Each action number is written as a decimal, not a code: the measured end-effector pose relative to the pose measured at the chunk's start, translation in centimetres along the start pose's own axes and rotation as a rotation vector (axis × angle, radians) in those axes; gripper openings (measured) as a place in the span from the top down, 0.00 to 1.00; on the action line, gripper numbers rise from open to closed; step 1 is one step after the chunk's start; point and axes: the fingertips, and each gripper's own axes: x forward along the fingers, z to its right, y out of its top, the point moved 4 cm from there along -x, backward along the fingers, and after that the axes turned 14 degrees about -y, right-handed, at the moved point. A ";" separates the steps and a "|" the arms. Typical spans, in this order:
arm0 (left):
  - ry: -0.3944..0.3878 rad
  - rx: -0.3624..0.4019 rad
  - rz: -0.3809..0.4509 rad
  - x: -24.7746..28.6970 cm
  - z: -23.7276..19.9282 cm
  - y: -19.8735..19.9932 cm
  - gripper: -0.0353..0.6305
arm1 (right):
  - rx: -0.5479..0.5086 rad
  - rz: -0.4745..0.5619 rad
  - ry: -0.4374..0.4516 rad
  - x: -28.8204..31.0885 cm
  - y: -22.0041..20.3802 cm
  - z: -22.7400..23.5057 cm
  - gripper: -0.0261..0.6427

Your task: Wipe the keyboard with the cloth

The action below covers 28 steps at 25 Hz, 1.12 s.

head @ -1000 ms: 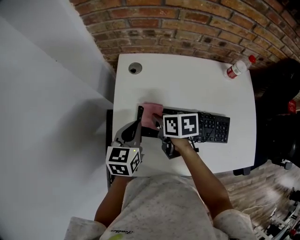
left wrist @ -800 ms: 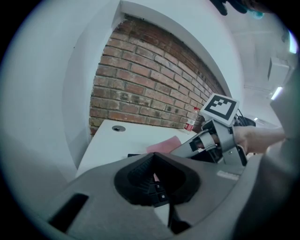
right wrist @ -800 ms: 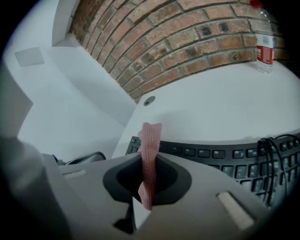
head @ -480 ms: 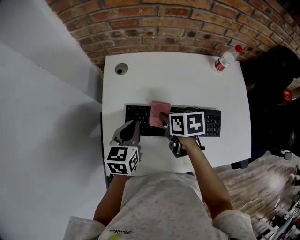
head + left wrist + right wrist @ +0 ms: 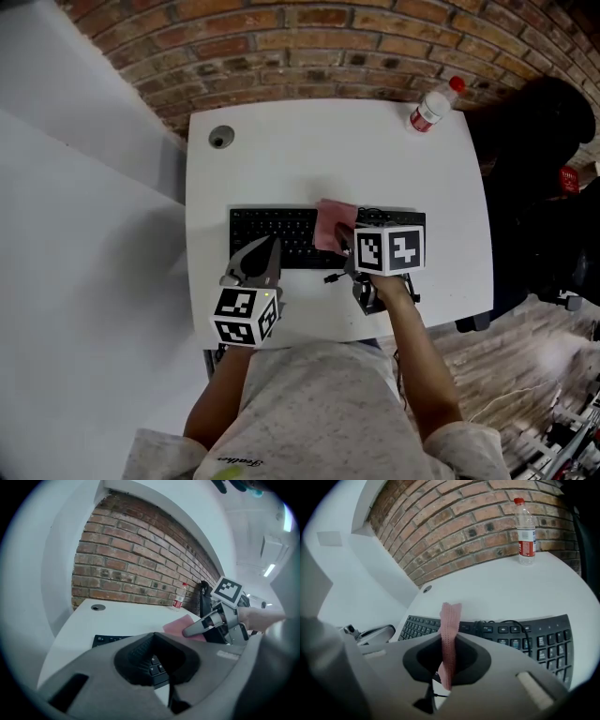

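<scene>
A red brick wall (image 5: 309, 47) runs behind a white table (image 5: 309, 150) with rounded corners. A black keyboard (image 5: 272, 234) lies across the near half of the table, its long side parallel to the wall. The left gripper (image 5: 272, 246) is held near the keyboard's left half with its tip over the near edge. Its jaws are pressed together with nothing between them, and whether the tip touches the keys cannot be told. The right gripper (image 5: 343, 246) is at the keyboard's right half with its jaws clamped on a pink cloth (image 5: 333, 220). The cloth stands as a narrow folded strip between the jaws in the right gripper view. From above it spreads over the keys near the middle of the keyboard. A clear plastic bottle (image 5: 429, 108) with a red cap and red label sits at the table's far right corner, well apart from the keyboard. A thin black cable (image 5: 520, 625) loops over the keyboard's far edge. A round grey grommet (image 5: 220, 139) sits in the table's far left corner.
</scene>
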 end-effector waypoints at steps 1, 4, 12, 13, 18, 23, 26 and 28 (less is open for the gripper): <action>-0.003 0.003 -0.001 0.3 0.3 0.0 0.95 | 0.004 0.005 0.000 -0.3 0.0 0.6 0.92; -0.012 0.013 -0.003 1.2 1.2 0.2 0.95 | 0.030 0.021 0.005 -1.1 0.0 2.4 0.92; -0.034 0.024 -0.014 3.0 3.6 0.0 0.95 | 0.106 0.050 -0.004 -3.1 -0.3 7.8 0.92; -0.036 0.026 -0.017 3.2 3.8 0.0 0.95 | 0.113 0.055 -0.008 -3.3 -0.4 8.4 0.92; -0.038 0.028 -0.025 4.0 4.5 0.0 0.95 | 0.150 0.069 -0.016 -3.9 -0.8 10.9 0.92; -0.028 0.035 -0.027 4.5 5.3 -0.1 0.95 | 0.195 0.082 -0.009 -4.6 -1.4 13.5 0.92; -0.018 0.039 -0.026 4.8 5.9 -0.1 0.95 | 0.206 0.083 -0.019 -4.9 -1.6 15.2 0.92; -0.010 0.042 -0.026 5.1 6.3 -0.2 0.95 | 0.211 0.082 -0.024 -5.1 -1.8 16.4 0.92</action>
